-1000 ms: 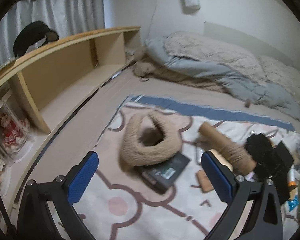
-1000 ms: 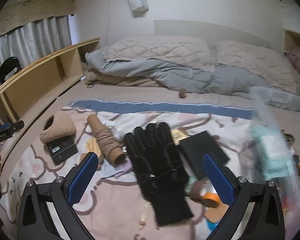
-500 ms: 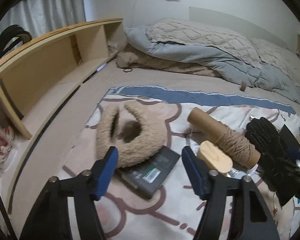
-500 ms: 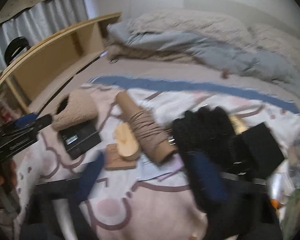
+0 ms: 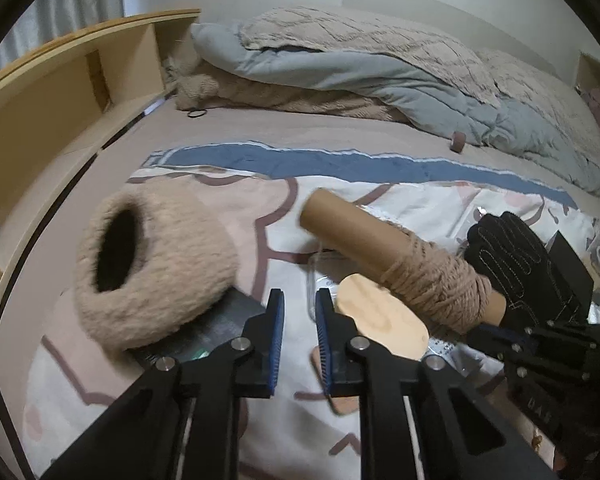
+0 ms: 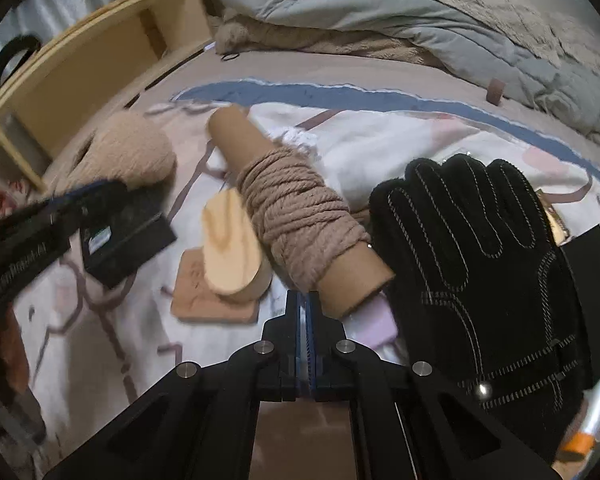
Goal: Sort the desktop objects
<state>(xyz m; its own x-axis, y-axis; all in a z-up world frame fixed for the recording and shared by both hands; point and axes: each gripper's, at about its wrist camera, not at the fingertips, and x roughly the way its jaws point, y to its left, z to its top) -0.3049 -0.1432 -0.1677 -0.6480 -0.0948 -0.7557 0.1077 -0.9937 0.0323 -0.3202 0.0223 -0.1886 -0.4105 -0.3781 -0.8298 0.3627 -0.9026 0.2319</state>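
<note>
On the bed: one fuzzy beige slipper (image 5: 152, 268) at nine o'clock, one cardboard tube (image 6: 296, 216) wound with yarn at centre, one wooden oval (image 6: 230, 250), one black glove (image 6: 484, 264) at three o'clock, one dark box (image 6: 128, 240), two tools.

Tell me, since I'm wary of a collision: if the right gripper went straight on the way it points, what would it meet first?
Probably the near end of the cardboard tube wound with yarn, just beyond the shut right gripper. Depth is unclear; it might hit the blanket beneath instead.
</note>
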